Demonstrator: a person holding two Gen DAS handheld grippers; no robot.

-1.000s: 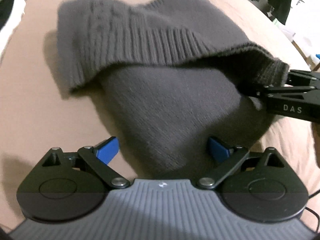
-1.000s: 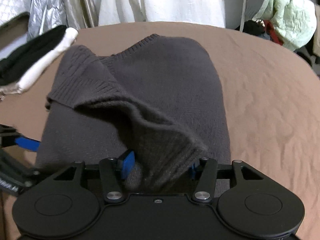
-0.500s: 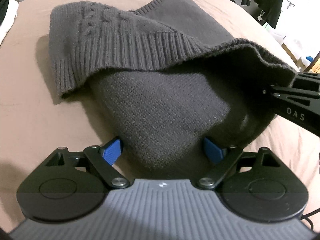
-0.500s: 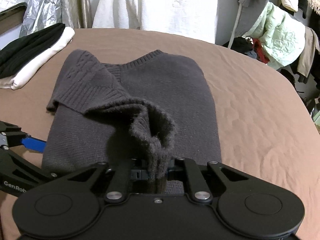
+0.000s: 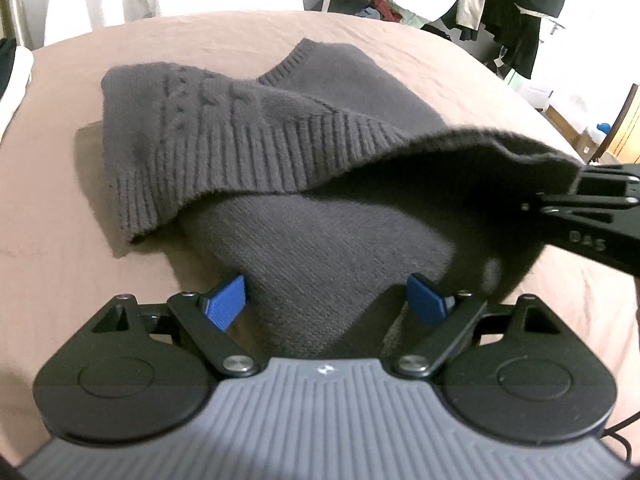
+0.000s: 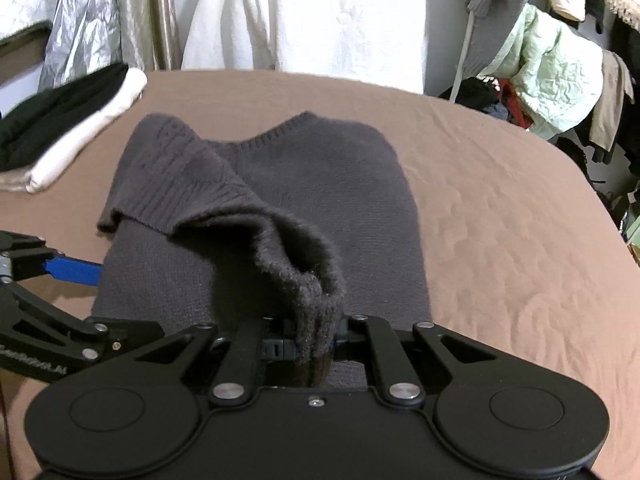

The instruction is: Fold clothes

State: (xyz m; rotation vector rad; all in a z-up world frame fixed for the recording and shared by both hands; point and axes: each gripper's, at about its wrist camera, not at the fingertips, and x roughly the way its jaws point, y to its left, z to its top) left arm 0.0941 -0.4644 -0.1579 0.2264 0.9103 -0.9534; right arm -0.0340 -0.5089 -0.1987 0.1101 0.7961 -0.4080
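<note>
A dark grey knit sweater (image 5: 320,248) lies on a brown bed sheet (image 5: 48,240), with its ribbed hem (image 5: 248,160) folded over the body. My left gripper (image 5: 328,300) is open, its blue pads on either side of the sweater's near corner. My right gripper (image 6: 316,344) is shut on the ribbed hem (image 6: 304,276) and holds it up off the body. The right gripper also shows at the right edge of the left wrist view (image 5: 580,196), with the hem stretched to it. The left gripper shows at the left of the right wrist view (image 6: 60,272).
A stack of folded black and white clothes (image 6: 68,136) lies at the bed's far left. White garments (image 6: 312,16) hang behind the bed. A cluttered rack of clothes (image 6: 552,80) stands at the right. The brown sheet (image 6: 520,240) spreads to the right of the sweater.
The right gripper closed on the ribbed hem, which first sat between open fingers, and raised it. The left gripper stayed open around the near corner and both views pulled back a little.
</note>
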